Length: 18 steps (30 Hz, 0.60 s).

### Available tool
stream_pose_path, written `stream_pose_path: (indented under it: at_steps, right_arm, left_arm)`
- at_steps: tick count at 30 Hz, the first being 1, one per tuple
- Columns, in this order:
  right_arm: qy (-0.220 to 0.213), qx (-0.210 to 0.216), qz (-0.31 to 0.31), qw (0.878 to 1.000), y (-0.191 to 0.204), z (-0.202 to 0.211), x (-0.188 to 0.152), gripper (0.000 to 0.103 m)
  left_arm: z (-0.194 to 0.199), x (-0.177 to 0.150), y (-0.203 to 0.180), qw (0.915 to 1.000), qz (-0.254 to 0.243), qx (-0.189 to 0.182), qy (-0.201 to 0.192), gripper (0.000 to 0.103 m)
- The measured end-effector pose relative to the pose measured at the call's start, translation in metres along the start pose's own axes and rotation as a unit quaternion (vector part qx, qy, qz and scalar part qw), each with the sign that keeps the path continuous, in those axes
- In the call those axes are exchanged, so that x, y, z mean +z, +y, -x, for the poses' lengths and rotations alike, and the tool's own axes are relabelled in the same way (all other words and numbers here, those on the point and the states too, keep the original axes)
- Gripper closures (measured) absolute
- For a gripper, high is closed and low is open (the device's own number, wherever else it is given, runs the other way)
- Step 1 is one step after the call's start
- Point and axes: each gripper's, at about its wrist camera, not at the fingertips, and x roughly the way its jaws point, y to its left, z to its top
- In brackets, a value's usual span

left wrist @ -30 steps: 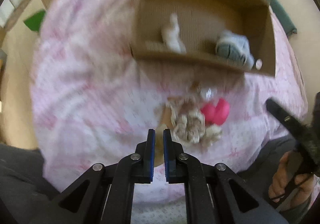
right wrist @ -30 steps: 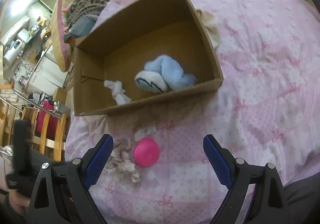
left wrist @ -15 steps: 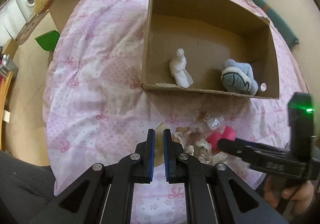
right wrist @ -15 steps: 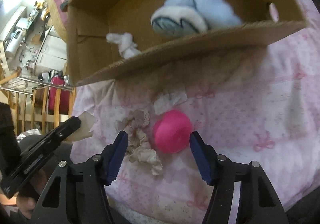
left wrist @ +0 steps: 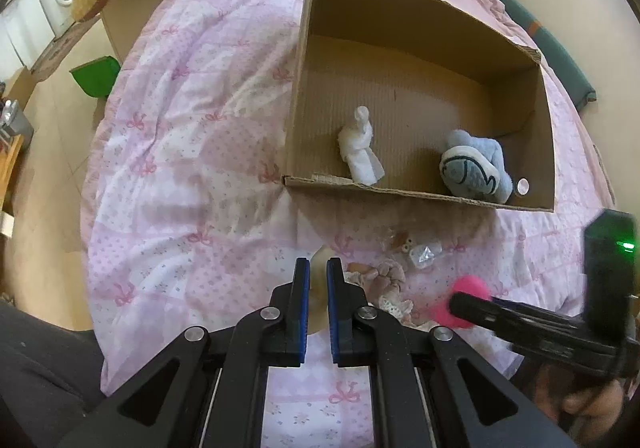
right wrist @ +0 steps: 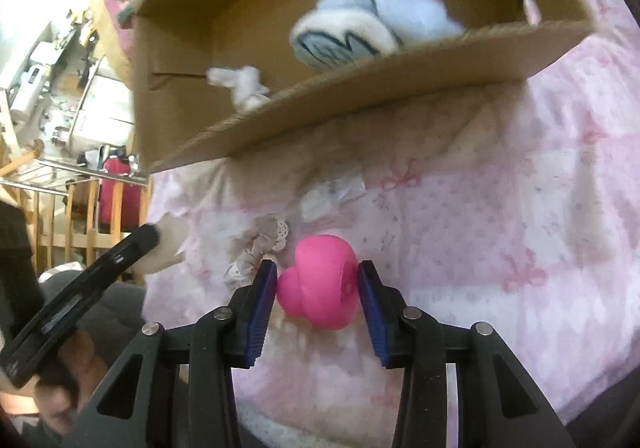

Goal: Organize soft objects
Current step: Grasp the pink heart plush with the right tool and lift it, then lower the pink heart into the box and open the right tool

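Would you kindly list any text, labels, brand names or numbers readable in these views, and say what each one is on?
No text is legible in either view.
Blue plush fish toy in the brown cardboard box: stitched outline only, no letters.
Black right gripper body, seen from the left wrist camera: faint marks, too blurred to read.

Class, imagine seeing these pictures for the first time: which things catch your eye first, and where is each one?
The bright pink soft toy stands out, squeezed in the right gripper on the pink quilt. Behind it sits an open cardboard box holding a light blue plush and a knotted white cloth.
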Motion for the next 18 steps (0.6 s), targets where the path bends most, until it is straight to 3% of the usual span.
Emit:
stream_pose_path:
  at_steps: [4,12,18]
  right_arm:
    - [-0.035,-0.004,0.009,0.999,0.001,0.023,-0.002,0.059]
    - [-0.062,0.006,-0.002,0.998,-0.009,0.037,0.002,0.059]
    - [-0.101,0.022,0.019,0.994,0.003,0.056,0.006,0.059]
  left_arm:
    - [-0.004,0.000,0.000,1.0000,0.002,0.000,0.010,0.095]
    - [-0.005,-0.001,-0.002,0.9998,-0.008,0.016,0.004,0.095]
    - [0.012,0.004,-0.002,0.9994,-0.013,0.023,-0.024,0.095]
